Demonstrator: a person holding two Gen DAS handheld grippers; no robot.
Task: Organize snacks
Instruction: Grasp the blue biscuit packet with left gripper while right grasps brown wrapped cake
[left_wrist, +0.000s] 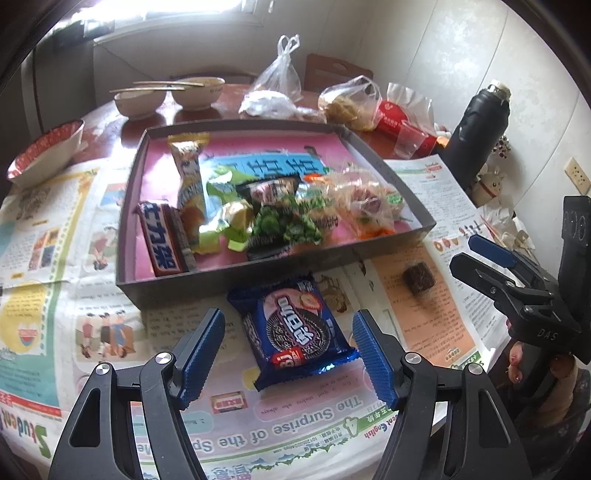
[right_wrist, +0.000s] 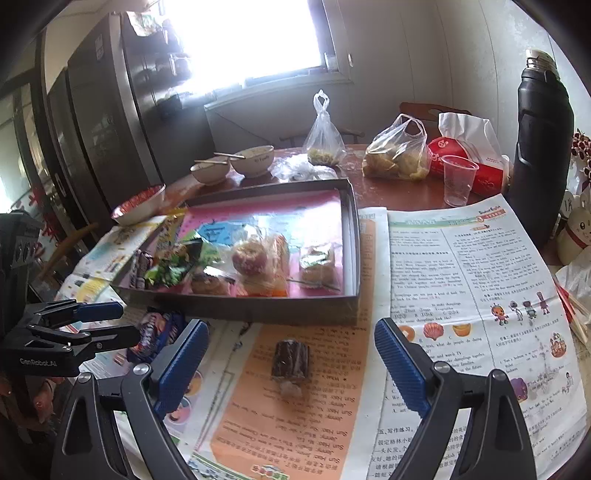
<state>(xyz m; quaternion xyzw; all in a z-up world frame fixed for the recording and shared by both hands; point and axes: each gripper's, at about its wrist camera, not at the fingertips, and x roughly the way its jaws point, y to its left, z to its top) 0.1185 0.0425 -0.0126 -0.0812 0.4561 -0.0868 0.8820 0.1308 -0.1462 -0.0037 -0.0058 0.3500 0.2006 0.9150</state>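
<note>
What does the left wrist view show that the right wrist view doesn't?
Only the left wrist view: the whole Oreo pack between the open left claw, and a Snickers bar in the tray. Only the right wrist view: the fridge and the brownie between the open right claw. Both: tray, bowls, flask, newspaper.

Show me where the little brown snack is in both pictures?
Left wrist view: the brown snack lies on the newspaper at the right, beyond the right gripper.
Right wrist view: the brown snack lies in the lower middle, between the open fingers of the right gripper, not touched.
Shared landmark: the tray of snacks, just behind it in both.
</note>
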